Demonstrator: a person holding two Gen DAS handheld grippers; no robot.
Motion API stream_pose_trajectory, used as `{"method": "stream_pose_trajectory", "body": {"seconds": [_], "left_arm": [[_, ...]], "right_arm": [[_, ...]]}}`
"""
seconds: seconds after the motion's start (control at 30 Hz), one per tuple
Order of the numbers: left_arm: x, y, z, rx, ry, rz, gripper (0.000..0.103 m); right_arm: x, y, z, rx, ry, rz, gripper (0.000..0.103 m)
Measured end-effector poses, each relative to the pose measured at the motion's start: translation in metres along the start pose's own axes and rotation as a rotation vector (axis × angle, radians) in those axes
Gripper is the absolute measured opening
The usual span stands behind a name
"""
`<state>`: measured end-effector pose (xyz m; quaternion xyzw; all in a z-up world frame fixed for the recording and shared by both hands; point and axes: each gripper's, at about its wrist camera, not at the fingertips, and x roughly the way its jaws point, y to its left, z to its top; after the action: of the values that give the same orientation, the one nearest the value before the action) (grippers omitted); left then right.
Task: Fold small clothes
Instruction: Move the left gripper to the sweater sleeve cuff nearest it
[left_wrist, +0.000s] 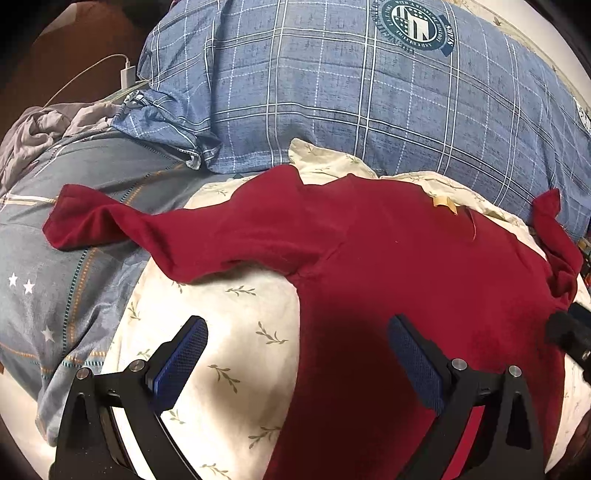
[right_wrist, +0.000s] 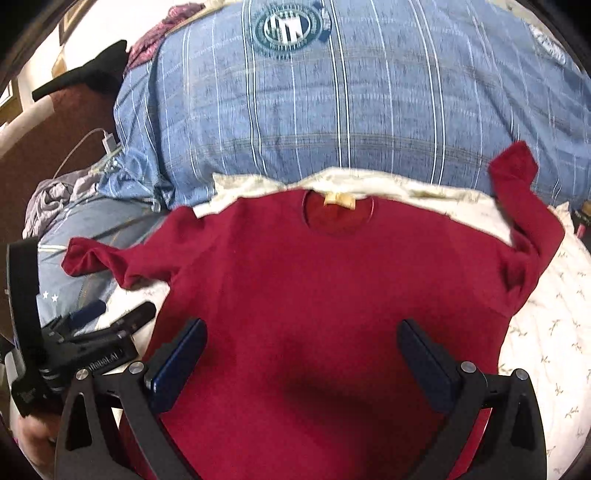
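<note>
1. No containers in either view – just a bed surface: a cream leaf-print sheet (right_wrist: 546, 295) with a red long-sleeved top (right_wrist: 314, 288) spread flat on it, front down or up cannot tell, neck toward 12 o'clock.
2. Neck opening of the top shows a tan label (right_wrist: 339, 201) just inside the collar.
3. Left sleeve (left_wrist: 122, 229) runs out toward 9 o'clock, its cuff lying off the sheet on a grey-blue cover with stars (left_wrist: 48, 280); right sleeve (right_wrist: 517, 184) bends up toward 1 o'clock, cuff touching a blue plaid duvet (right_wrist: 369, 103).
4. The duvet is bunched across 12 o'clock, round dark-green emblem (left_wrist: 413, 26) printed on it.
5. Left gripper (left_wrist: 297, 354) – jaws spread wide, nothing between them; it hangs over the top's left edge, one blue pad (left_wrist: 181, 365) above the sheet, the other above red fabric. Contact with cloth cannot tell.
6. Right gripper (right_wrist: 301, 358) – jaws also wide apart, holding nothing, both over the top's lower body.
7. In the right wrist view the left gripper shows at 8 o'clock, beside the top's left edge.
8. White charger with cable (left_wrist: 127, 70) at 10 o'clock, next to crumpled grey cloth (left_wrist: 44, 125).
</note>
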<state>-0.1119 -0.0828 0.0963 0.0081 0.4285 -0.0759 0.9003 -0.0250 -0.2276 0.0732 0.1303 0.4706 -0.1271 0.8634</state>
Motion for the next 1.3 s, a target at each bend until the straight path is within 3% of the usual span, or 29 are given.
{"method": "stream_pose_trajectory", "body": {"seconds": [0.37, 0.73, 1.0, 1.2, 1.3], "left_arm": [[0.004, -0.006, -0.003, 0.010, 0.014, -0.002, 0.098], [0.003, -0.001, -0.005, 0.002, 0.015, 0.002, 0.098], [0.006, 0.013, -0.001, -0.043, 0.014, 0.018, 0.098], [0.007, 0.037, 0.006, -0.088, -0.002, 0.068, 0.098], [0.006, 0.056, 0.011, -0.123, -0.017, 0.135, 0.096]], "right_arm": [[0.006, -0.019, -0.006, 0.054, 0.011, -0.002, 0.103], [0.012, -0.019, -0.010, 0.039, 0.048, -0.010, 0.103], [0.014, -0.005, -0.009, -0.036, 0.026, -0.028, 0.103], [0.019, -0.002, -0.010, -0.035, 0.036, -0.003, 0.103], [0.022, -0.001, -0.010, -0.034, 0.048, 0.009, 0.103]]}}
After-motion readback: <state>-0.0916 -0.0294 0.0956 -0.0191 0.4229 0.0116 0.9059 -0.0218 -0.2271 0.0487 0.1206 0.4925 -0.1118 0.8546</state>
